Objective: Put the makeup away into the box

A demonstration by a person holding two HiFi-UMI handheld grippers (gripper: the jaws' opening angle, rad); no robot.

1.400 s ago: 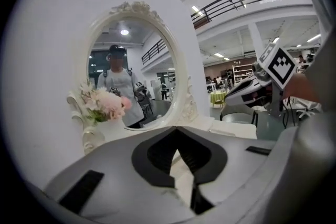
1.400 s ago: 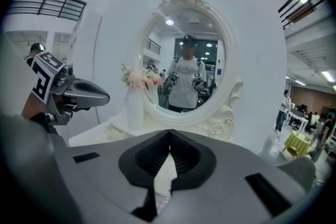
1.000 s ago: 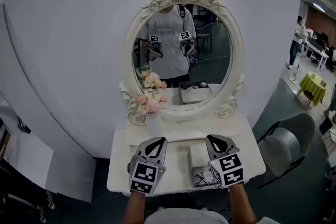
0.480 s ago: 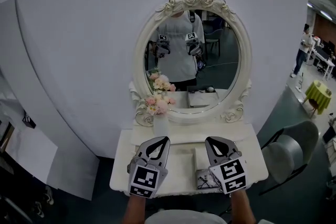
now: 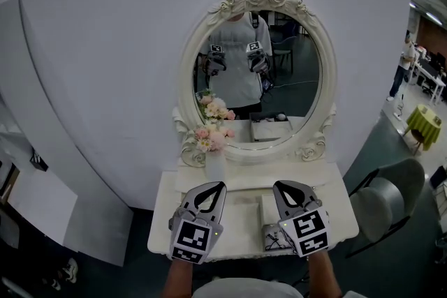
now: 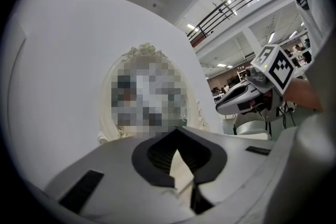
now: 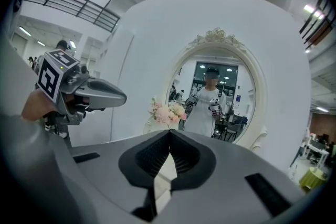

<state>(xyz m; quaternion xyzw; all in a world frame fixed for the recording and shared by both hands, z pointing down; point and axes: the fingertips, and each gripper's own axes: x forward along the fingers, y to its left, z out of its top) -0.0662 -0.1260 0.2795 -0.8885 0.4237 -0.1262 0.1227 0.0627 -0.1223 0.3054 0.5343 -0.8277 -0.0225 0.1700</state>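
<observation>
Jaws of the left gripper (image 5: pixel 209 190) and the right gripper (image 5: pixel 288 189) are both pressed together, with nothing in them, above the white bench (image 5: pixel 237 223), where a small white box (image 5: pixel 265 208) sits just behind some dark makeup bits (image 5: pixel 273 242).

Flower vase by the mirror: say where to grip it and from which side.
Grip the white vase on its upright body, below the flowers, jaws level. Come from the front, probably with the left gripper: the mirror stands right behind it, and blooms spread over the top.
</observation>
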